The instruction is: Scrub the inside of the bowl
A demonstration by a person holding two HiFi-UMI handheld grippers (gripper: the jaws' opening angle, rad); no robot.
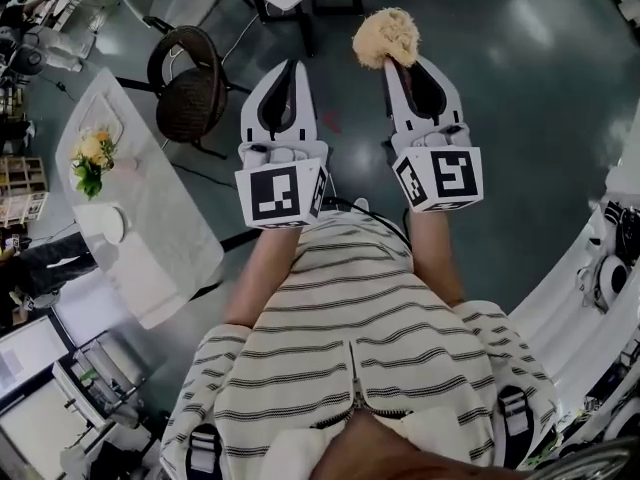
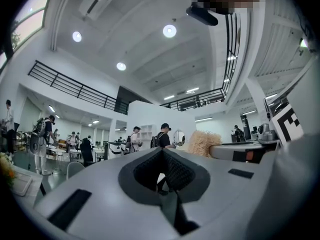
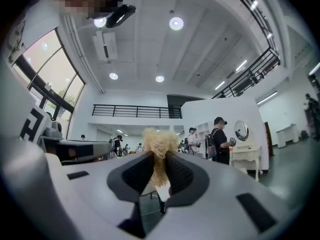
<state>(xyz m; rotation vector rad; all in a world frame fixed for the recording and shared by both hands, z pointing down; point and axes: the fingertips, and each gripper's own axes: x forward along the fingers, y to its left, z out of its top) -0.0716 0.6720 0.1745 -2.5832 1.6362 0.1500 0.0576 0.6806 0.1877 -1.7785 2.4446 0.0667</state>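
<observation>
My right gripper [image 1: 400, 65] is shut on a tan, fibrous scrubber [image 1: 386, 36] whose tuft sticks out past the fingertips. In the right gripper view the scrubber [image 3: 160, 145] is pinched between the dark pads of the right gripper [image 3: 159, 159]. Beside it my left gripper [image 1: 292, 65] is shut with nothing in it; the left gripper view shows its jaws [image 2: 162, 153] closed together and the scrubber [image 2: 202, 143] off to the right. Both grippers are held out in front of my body, above the floor. A white round dish [image 1: 105, 223], possibly the bowl, rests on the table at far left.
A marble-topped table [image 1: 170, 238] stands at my left with a bunch of flowers [image 1: 90, 156] on it. A dark wicker chair [image 1: 190, 83] is beside it. Several people stand far off in the hall [image 2: 162, 136]. A white mirror table [image 3: 245, 154] is at the right.
</observation>
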